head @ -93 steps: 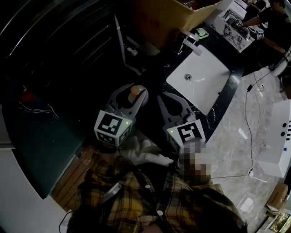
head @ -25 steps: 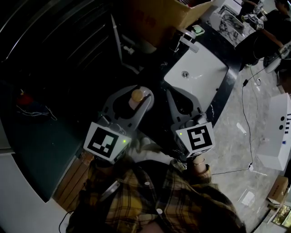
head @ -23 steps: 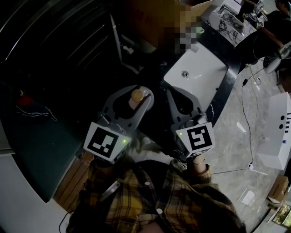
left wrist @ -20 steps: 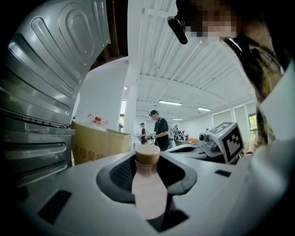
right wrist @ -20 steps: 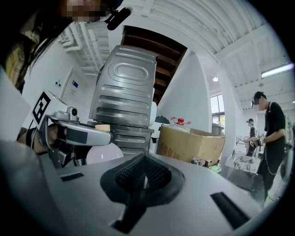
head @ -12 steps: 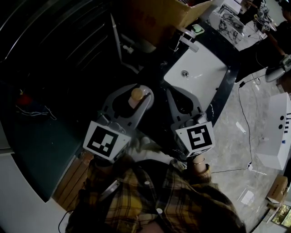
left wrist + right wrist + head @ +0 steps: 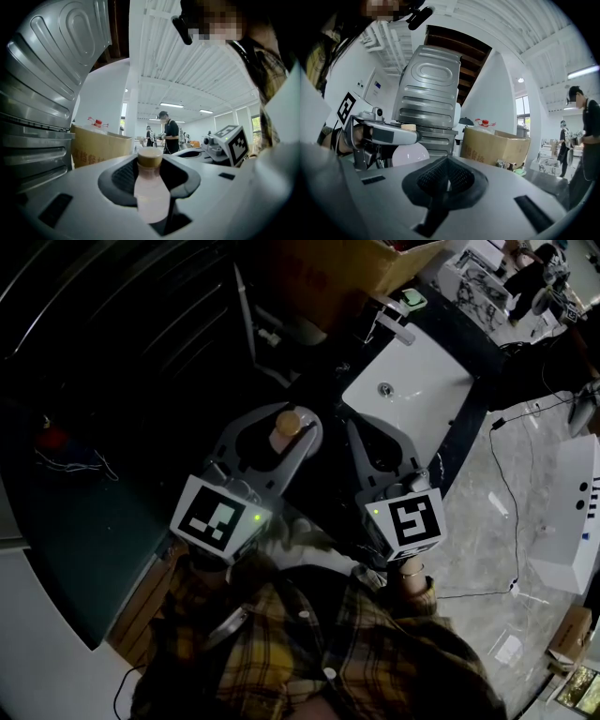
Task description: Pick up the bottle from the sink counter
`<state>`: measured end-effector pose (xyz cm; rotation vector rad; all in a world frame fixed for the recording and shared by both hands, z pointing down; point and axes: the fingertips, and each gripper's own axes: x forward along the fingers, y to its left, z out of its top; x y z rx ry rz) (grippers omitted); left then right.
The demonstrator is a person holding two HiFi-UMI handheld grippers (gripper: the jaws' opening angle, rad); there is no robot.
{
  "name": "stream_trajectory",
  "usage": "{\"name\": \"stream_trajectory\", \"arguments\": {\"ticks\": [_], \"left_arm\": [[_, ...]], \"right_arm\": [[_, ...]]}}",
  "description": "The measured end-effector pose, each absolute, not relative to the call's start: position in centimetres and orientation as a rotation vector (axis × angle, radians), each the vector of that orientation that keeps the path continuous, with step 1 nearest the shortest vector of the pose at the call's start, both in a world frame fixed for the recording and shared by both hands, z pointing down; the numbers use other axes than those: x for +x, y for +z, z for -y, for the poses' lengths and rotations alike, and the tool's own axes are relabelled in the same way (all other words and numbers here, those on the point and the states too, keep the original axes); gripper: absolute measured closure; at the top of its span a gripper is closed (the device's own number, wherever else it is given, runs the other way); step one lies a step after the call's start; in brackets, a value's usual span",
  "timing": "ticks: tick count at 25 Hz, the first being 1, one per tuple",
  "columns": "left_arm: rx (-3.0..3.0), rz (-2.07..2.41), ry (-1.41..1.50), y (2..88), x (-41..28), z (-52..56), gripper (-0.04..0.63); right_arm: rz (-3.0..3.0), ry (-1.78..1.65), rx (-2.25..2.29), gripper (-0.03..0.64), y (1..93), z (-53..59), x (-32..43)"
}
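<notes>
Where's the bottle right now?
The pale pink, tan-capped bottle is clamped in the left hand-held gripper, left of centre in the head view, with the white sink basin to its right.

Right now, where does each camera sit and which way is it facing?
Head view: on the person's head, facing steeply down at the left tongs clamping the bottle and the shut right tongs; plaid shirt shows.
Left gripper view: on the left tongs, facing the bottle; right tongs show at right.
Right gripper view: on the right tongs, facing the cardboard box; left tongs show at left.
Shared: the bottle, in all three.
</notes>
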<state>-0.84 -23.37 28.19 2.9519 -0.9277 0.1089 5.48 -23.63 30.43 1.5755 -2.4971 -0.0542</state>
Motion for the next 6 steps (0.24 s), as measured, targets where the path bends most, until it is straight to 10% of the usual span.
{"name": "stream_trajectory", "arguments": {"ticks": [6], "left_arm": [[3.032,0.879,0.101,27.55,-0.75,24.03,0.453]], "right_arm": [[2.486,-0.065,1.605,0.603,30.19,23.58,6.23]]}}
